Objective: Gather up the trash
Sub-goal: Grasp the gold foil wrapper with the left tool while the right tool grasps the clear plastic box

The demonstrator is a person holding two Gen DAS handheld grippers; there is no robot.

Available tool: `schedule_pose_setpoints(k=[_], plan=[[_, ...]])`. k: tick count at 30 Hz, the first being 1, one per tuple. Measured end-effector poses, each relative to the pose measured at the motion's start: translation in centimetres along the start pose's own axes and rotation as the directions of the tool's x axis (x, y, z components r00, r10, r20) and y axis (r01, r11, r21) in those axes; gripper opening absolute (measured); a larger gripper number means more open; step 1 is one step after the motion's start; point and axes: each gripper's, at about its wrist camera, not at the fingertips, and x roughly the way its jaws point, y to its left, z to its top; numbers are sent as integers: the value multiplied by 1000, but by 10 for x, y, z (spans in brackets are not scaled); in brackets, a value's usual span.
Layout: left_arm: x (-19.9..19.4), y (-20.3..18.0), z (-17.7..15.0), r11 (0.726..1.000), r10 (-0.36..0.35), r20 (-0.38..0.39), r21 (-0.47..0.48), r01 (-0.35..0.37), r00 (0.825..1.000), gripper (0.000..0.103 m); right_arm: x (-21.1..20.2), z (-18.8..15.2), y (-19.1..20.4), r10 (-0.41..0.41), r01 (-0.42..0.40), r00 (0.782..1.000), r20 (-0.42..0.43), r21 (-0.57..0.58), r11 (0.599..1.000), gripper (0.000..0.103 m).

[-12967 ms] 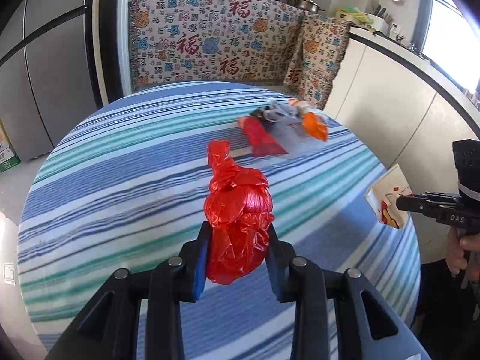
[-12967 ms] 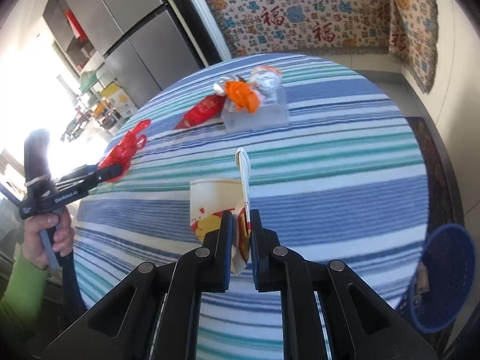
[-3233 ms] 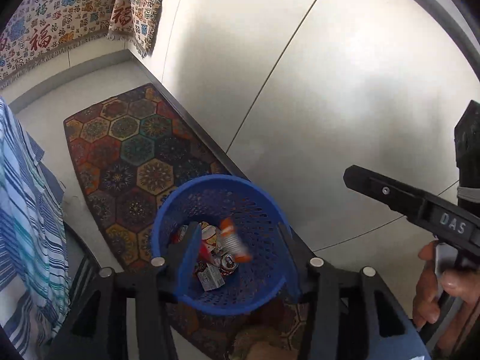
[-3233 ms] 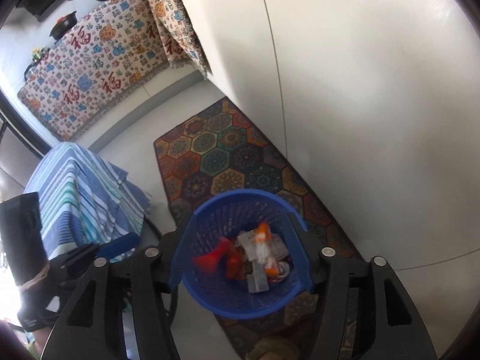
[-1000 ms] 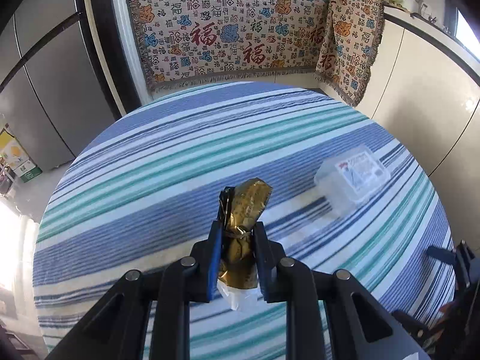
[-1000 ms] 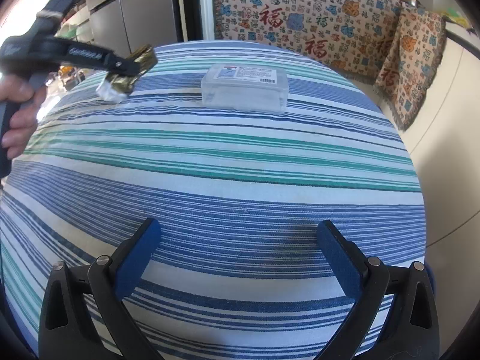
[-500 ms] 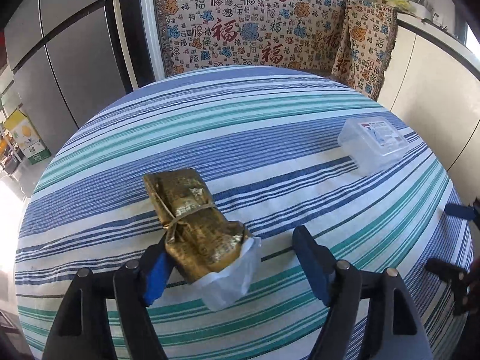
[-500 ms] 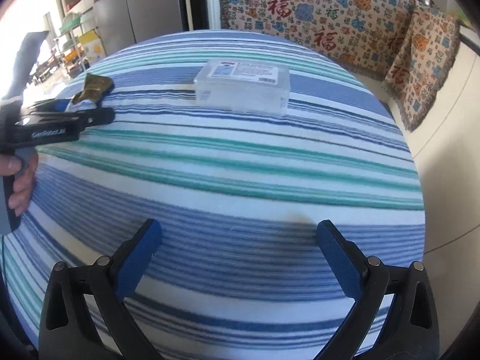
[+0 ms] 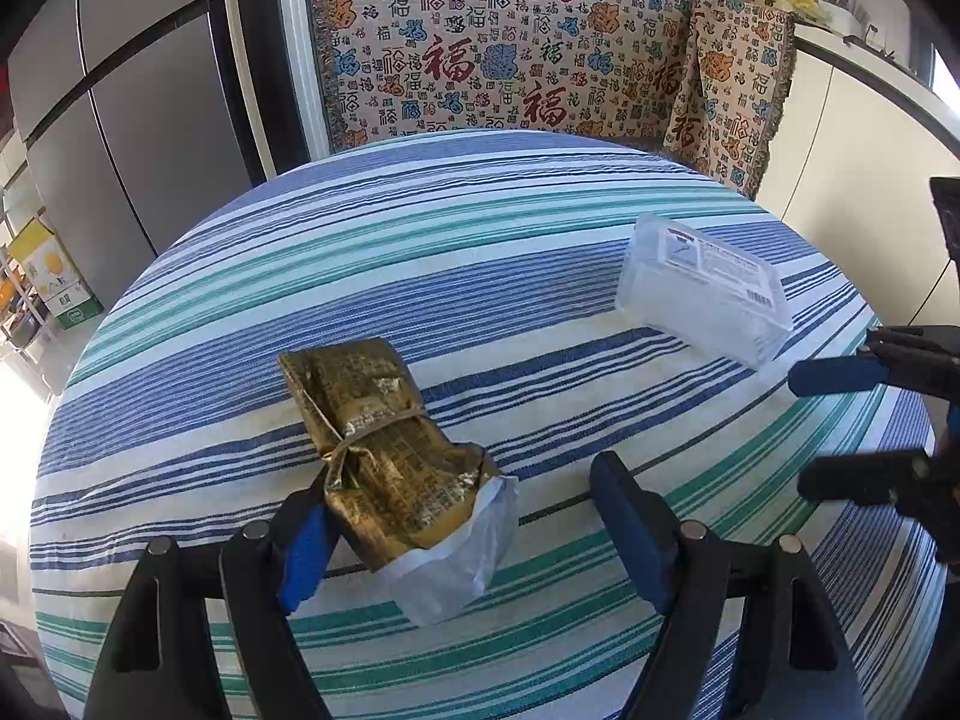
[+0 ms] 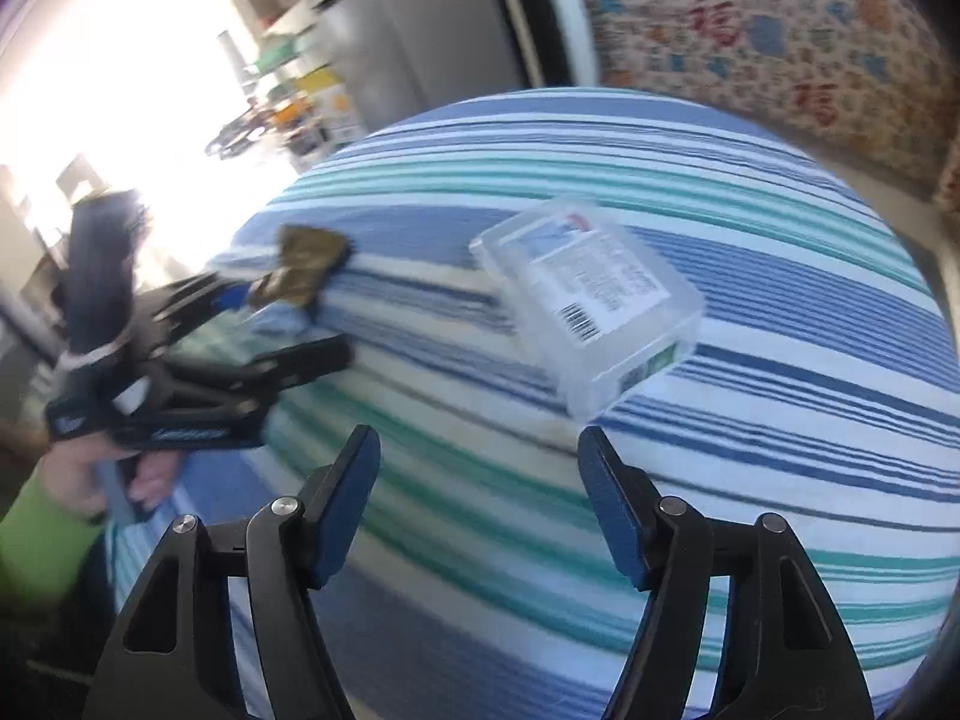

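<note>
A gold foil packet (image 9: pixel 378 450) with a white plastic end lies on the round striped table (image 9: pixel 480 240). My left gripper (image 9: pixel 462 516) is open, its left pad touching the packet, which rests free between the jaws. A clear plastic box (image 9: pixel 705 294) with a label lies at the right. My right gripper (image 10: pixel 480 492) is open and empty, a little short of the box (image 10: pixel 594 300). The packet (image 10: pixel 306 264) and the left gripper (image 10: pixel 288 330) show blurred in the right wrist view. The right gripper (image 9: pixel 840 420) shows at the left wrist view's right edge.
A patterned blanket (image 9: pixel 528 60) hangs behind the table. A grey fridge (image 9: pixel 120 120) stands at the left, white cabinets (image 9: pixel 870 180) at the right. A yellow carton (image 9: pixel 48 276) sits on the floor at far left.
My left gripper let go of the gold packet, which now lies on the table. My right gripper narrowed a little and swung toward the clear box, now much closer.
</note>
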Motion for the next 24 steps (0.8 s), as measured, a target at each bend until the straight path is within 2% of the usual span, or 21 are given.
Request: schedule_pose_setpoints(k=[1, 2, 3, 4, 5, 9, 13, 16, 19, 21, 22, 23, 24], plan=[[0, 0, 0, 1000, 0, 0, 0, 0, 1000, 81, -2, 1, 2, -45, 45, 999, 4, -27, 999, 73], [0, -1, 0, 1000, 0, 0, 0, 0, 1000, 81, -4, 3, 3, -115, 115, 993, 10, -44, 992, 83], [0, 0, 0, 1000, 0, 1, 0, 0, 1000, 81, -4, 8, 3, -208, 209, 978, 19, -70, 975, 91], [0, 0, 0, 1000, 0, 1, 0, 0, 1000, 81, -4, 13, 3, -267, 269, 963, 32, -92, 959, 101], [0, -1, 0, 1000, 1, 1, 0, -1, 1000, 81, -2, 18, 1, -299, 301, 953, 34, -105, 948, 101], [0, 0, 0, 1000, 1, 1, 0, -1, 1000, 81, 18, 48, -17, -274, 270, 960, -63, -65, 961, 100], [0, 0, 0, 1000, 1, 1, 0, -1, 1000, 81, 34, 71, -17, -293, 283, 949, -121, -93, 955, 100], [0, 0, 0, 1000, 1, 1, 0, -1, 1000, 81, 48, 79, -19, -322, 303, 931, -174, -127, 944, 100], [0, 0, 0, 1000, 1, 2, -1, -1, 1000, 81, 53, 87, -16, -343, 319, 922, -181, -149, 936, 99], [0, 0, 0, 1000, 1, 2, -1, -1, 1000, 81, 56, 89, -16, -329, 308, 925, -192, -133, 942, 92], [1, -1, 0, 1000, 1, 2, -1, -1, 1000, 81, 58, 89, -18, -317, 298, 925, -209, -118, 947, 82], [1, -1, 0, 1000, 1, 2, -1, -1, 1000, 81, 59, 89, -19, -314, 297, 924, -219, -106, 949, 77], [0, 0, 0, 1000, 1, 2, -1, -1, 1000, 81, 60, 87, -20, -320, 305, 920, -226, -101, 947, 76]])
